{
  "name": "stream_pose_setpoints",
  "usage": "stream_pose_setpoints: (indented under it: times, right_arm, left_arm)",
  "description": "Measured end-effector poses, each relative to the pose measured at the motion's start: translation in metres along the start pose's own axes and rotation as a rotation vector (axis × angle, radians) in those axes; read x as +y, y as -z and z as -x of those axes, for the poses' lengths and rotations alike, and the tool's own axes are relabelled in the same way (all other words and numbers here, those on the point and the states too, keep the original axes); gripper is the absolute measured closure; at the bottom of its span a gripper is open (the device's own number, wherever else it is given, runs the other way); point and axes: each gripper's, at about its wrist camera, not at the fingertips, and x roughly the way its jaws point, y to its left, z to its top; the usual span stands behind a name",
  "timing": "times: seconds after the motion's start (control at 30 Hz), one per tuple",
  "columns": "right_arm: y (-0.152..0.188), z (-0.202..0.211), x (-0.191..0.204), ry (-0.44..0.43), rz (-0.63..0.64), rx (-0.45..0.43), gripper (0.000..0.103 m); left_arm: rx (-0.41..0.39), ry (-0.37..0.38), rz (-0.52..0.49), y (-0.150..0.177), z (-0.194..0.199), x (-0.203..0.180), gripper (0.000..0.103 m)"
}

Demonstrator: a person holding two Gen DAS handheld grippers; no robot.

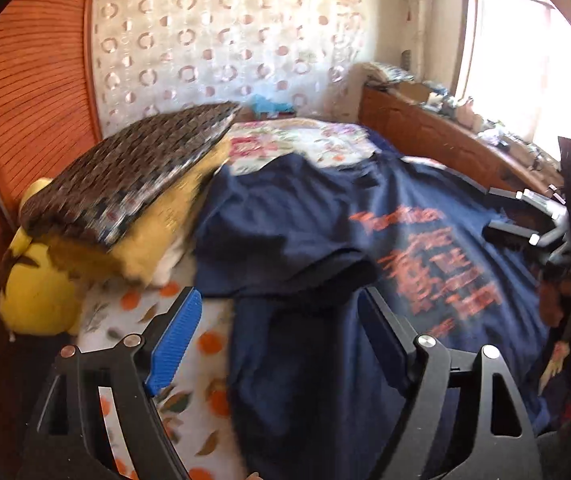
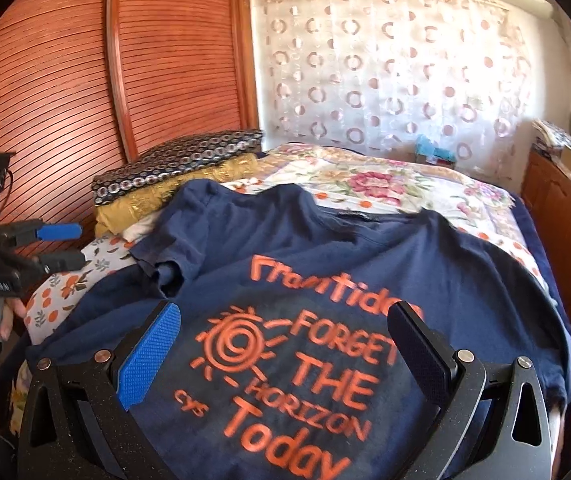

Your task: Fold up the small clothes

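Note:
A navy T-shirt (image 2: 325, 264) with orange print lies spread on the bed, print up; its left sleeve (image 2: 173, 256) is folded in over the body. The shirt also shows in the left wrist view (image 1: 309, 240), blurred. My left gripper (image 1: 281, 320) is open and empty, above the shirt's left side; it also shows in the right wrist view (image 2: 61, 246) at the far left, above the sheet. My right gripper (image 2: 285, 344) is open and empty, above the printed chest; it also shows in the left wrist view (image 1: 513, 212) at the far right.
Stacked pillows (image 2: 177, 176) and a yellow plush (image 1: 37, 280) lie at the bed's left by the wooden wardrobe (image 2: 85, 80). A floral blanket (image 2: 365, 184) covers the far bed. A cluttered wooden dresser (image 1: 445, 136) stands at the right under a window.

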Motion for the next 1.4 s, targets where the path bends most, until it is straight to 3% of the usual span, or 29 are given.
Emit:
stream_pose_setpoints:
  times: [0.17,0.3,0.63,0.93,0.97,1.03,1.07,1.2,1.33,1.4]
  right_arm:
    - [-0.02,-0.028,0.017,-0.097,0.05,0.019,0.008]
    - [-0.036,-0.059,0.043,-0.187,0.093,0.056,0.027]
    - [-0.053,-0.17,0.118,-0.361,0.216,0.28,0.057]
    - [-0.059,-0.225,0.157,-0.285,0.319,0.327,0.06]
    - [-0.058,-0.228,0.16,-0.275,0.333,0.328,0.063]
    - [-0.058,-0.234,0.165,-0.225,0.364,0.333,0.094]
    - [-0.06,-0.235,0.163,-0.237,0.359,0.339,0.099]
    - [-0.075,-0.218,0.14,-0.24,0.31,0.241,0.1]
    - [-0.094,-0.182,0.091,-0.227,0.199,0.125,0.1]
    - [-0.094,-0.172,0.063,-0.19,0.16,0.108,0.1]
  left_arm:
    - [0.045,-0.059,0.027,0.024,-0.007,0.022,0.022]
    - [0.064,-0.083,0.057,0.038,-0.006,0.037,0.022]
    - [0.05,-0.107,0.111,0.056,0.013,0.061,0.022]
    - [0.031,-0.103,0.137,0.06,0.029,0.074,0.022]
    - [0.03,-0.103,0.136,0.06,0.029,0.074,0.022]
    - [0.029,-0.113,0.127,0.06,0.029,0.071,0.022]
    - [0.028,-0.117,0.12,0.06,0.029,0.069,0.022]
    - [0.032,-0.103,0.098,0.057,0.022,0.059,0.022]
    - [0.051,-0.081,0.076,0.053,0.008,0.046,0.022]
    - [0.057,-0.077,0.051,0.05,0.002,0.038,0.022]
